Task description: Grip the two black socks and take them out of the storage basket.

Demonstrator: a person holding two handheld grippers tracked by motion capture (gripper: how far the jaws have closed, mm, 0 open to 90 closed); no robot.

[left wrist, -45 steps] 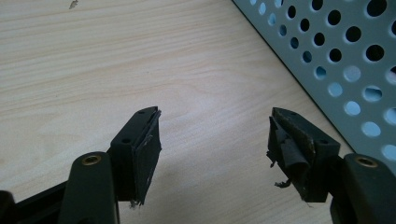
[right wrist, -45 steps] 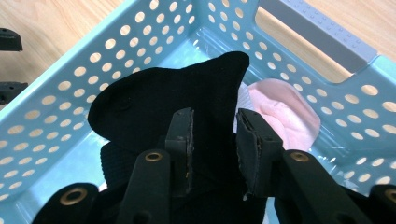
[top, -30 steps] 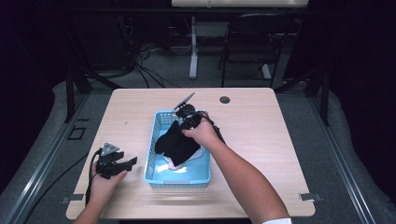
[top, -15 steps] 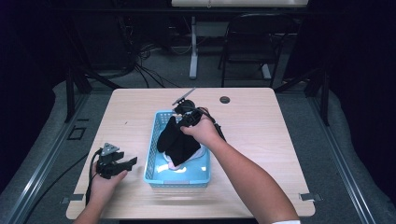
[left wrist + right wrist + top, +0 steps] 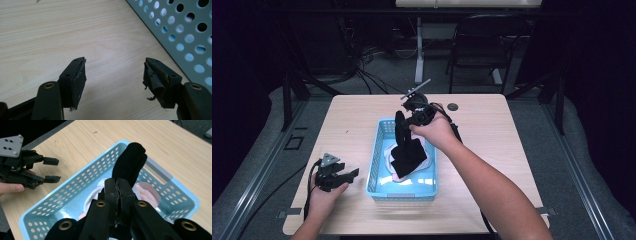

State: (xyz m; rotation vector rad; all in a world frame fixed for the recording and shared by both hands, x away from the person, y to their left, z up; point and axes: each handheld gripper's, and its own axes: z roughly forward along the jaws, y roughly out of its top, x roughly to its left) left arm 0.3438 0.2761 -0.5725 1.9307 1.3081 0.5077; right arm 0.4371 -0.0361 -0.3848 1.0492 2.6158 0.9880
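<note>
The right gripper (image 5: 404, 121), jaws pinching a black sock (image 5: 408, 150) dangling above the blue basket (image 5: 377, 172), could drop it if that thin grip slips, while the left gripper (image 5: 343, 176) rests spread on the table (image 5: 352, 120).

No legible text, labels, brands or nos. anywhere on table, basket, cloth.

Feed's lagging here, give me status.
Right tool shut on black sock, over blue basket. Left tool open on table. Nothing in the way.
</note>
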